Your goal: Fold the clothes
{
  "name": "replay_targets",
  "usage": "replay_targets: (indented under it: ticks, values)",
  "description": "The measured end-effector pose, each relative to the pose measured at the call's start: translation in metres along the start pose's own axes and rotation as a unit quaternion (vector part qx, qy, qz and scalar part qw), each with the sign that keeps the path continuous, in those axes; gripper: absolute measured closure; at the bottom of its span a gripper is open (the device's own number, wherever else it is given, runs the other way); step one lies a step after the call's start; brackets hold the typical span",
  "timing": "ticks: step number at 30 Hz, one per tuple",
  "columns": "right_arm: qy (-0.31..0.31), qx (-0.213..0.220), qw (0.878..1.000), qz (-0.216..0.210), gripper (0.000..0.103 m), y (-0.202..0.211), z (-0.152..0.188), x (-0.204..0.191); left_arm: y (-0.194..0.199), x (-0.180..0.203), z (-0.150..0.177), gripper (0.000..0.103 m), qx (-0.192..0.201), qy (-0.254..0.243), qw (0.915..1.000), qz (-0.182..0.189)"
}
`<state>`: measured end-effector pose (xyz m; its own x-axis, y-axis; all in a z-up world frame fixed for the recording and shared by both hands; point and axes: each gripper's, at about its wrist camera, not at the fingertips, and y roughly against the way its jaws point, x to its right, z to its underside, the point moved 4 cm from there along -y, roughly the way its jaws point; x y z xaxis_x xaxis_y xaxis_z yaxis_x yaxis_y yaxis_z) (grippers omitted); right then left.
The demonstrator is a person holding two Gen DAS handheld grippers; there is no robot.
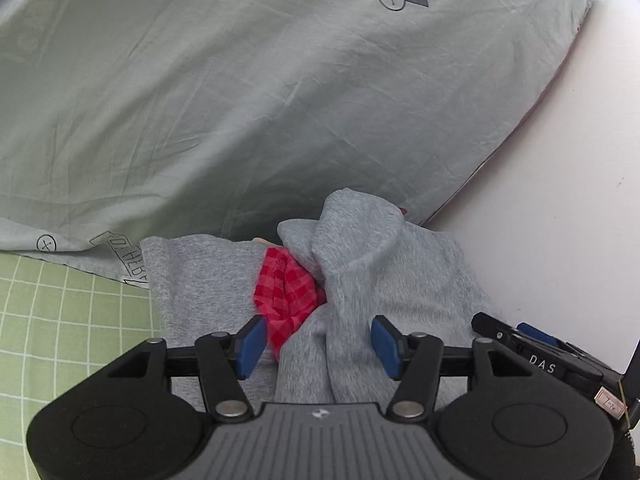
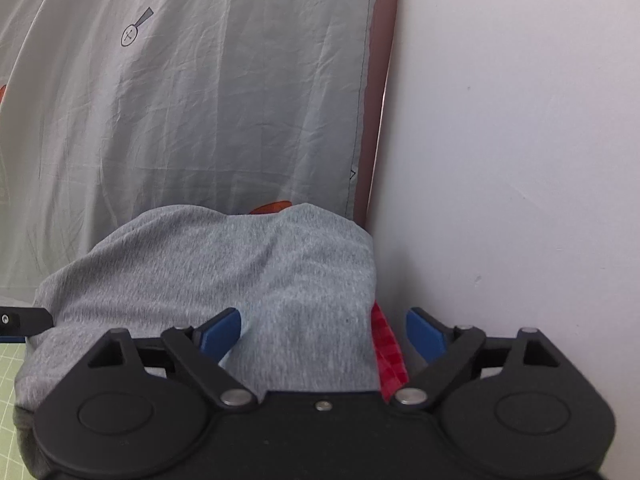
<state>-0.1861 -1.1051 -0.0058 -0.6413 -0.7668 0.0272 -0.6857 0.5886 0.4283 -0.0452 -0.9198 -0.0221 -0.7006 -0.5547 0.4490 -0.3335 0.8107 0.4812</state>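
Note:
A grey knit garment (image 1: 360, 264) lies bunched against a big pale pillow, with a red checked cloth (image 1: 286, 292) tucked into its folds. My left gripper (image 1: 319, 346) stands open; a ridge of the grey fabric runs between its blue pads (image 1: 252, 346), which do not press on it. In the right wrist view the same grey garment (image 2: 224, 268) forms a mound, with a strip of red checked cloth (image 2: 386, 352) at its right edge. My right gripper (image 2: 324, 336) is open wide around the near end of that mound. Part of the right gripper (image 1: 536, 340) shows at the left view's right edge.
A large pale grey-green pillow (image 1: 240, 100) with black printed marks rises behind the clothes. A white wall (image 2: 520, 160) stands close on the right. A green sheet with a white grid (image 1: 60, 320) covers the bed at the lower left.

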Motion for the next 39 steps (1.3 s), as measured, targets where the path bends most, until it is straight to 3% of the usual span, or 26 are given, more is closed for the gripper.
replay_targets:
  ticks: [1, 3, 4, 11, 14, 18, 21, 31, 39]
  values:
    - [-0.011, 0.009, 1.0, 0.005, 0.004, 0.011, -0.001, -0.001, 0.009, 0.007, 0.002, 0.028, 0.014, -0.024, 0.9996, 0.004]
    - [-0.032, 0.022, 0.999, 0.004, 0.004, 0.036, -0.002, -0.008, 0.034, 0.02, 0.007, 0.006, 0.045, -0.062, 0.9969, 0.015]
    - [-0.041, 0.025, 0.999, 0.002, 0.002, 0.047, -0.001, -0.008, 0.046, 0.026, 0.009, 0.001, 0.055, -0.073, 0.9956, 0.019]
    - [-0.069, 0.026, 0.997, 0.018, 0.001, 0.132, 0.017, -0.014, 0.134, 0.053, 0.028, 0.0, 0.095, -0.076, 0.9926, 0.0]
    - [-0.066, 0.016, 0.998, 0.009, 0.001, 0.168, 0.031, -0.022, 0.165, 0.057, 0.038, 0.0, 0.105, -0.066, 0.9917, -0.035]
    - [-0.061, -0.004, 0.998, 0.006, 0.001, 0.215, 0.052, -0.037, 0.197, 0.063, 0.06, 0.0, 0.075, -0.1, 0.9881, -0.09]
    - [-0.058, -0.022, 0.998, 0.004, 0.001, 0.246, 0.071, -0.05, 0.219, 0.064, 0.078, 0.0, 0.056, -0.133, 0.9855, -0.089]
    - [-0.065, -0.069, 0.995, 0.026, 0.001, 0.312, 0.123, -0.071, 0.279, 0.052, 0.124, 0.0, 0.012, -0.14, 0.986, -0.089]
    - [-0.074, -0.075, 0.994, 0.029, 0.001, 0.343, 0.142, -0.074, 0.304, 0.055, 0.152, 0.0, -0.003, -0.164, 0.9823, -0.089]
